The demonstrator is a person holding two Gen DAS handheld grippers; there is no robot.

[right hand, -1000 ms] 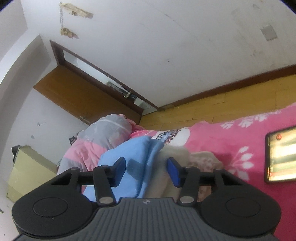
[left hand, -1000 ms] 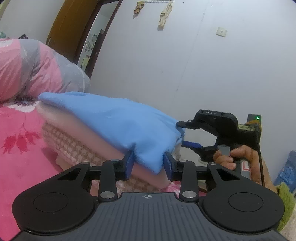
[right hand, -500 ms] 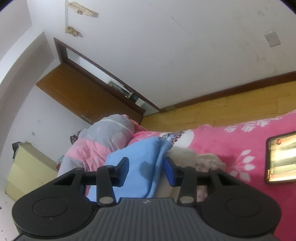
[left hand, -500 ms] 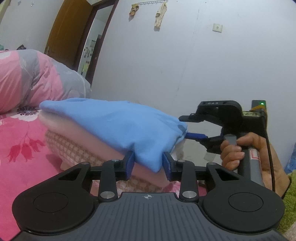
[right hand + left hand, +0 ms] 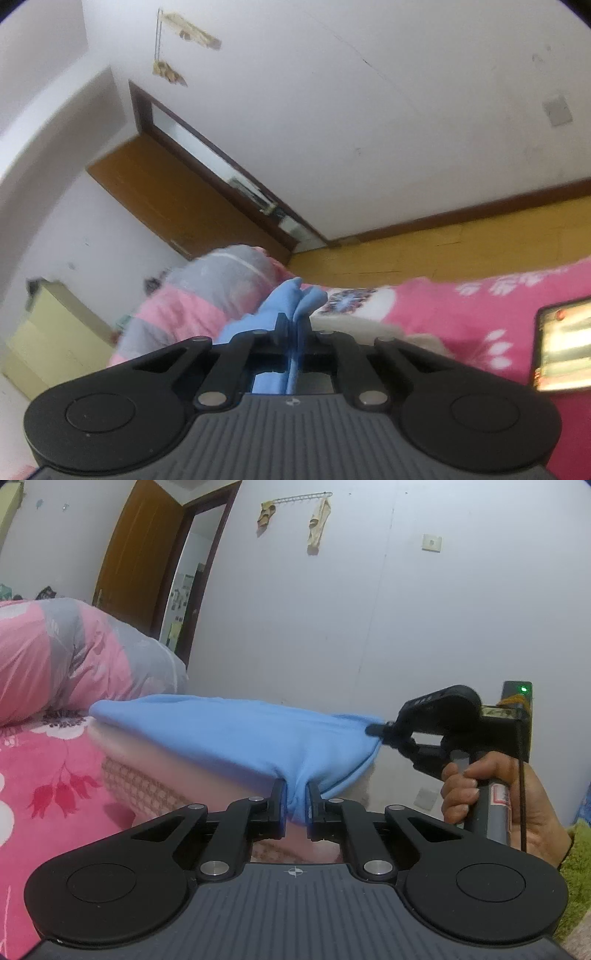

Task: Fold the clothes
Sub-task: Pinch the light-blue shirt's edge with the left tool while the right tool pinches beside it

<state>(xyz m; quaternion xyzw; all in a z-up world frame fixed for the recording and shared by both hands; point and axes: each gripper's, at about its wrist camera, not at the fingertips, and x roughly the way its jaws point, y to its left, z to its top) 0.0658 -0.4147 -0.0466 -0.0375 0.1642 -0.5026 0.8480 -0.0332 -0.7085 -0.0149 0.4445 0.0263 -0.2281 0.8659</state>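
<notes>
— So, where's the blue cloth?
— Draped over a pink pile on the flowered bedspread, long axis running from the pillow toward the wall.
— And the left gripper?
— Clamped on the near hanging edge.
— The right gripper?
— Pinched tight on the wall-side corner, gripped by a hand.

My left gripper sits low and level, its jaws drawn in tight with a bunch of the blue cloth pinched between them. My right gripper is also clamped, jaws nearly touching with a thin fold of that cloth between them. In the left wrist view, my right hand wraps its handle, fingers curled around the trigger.
</notes>
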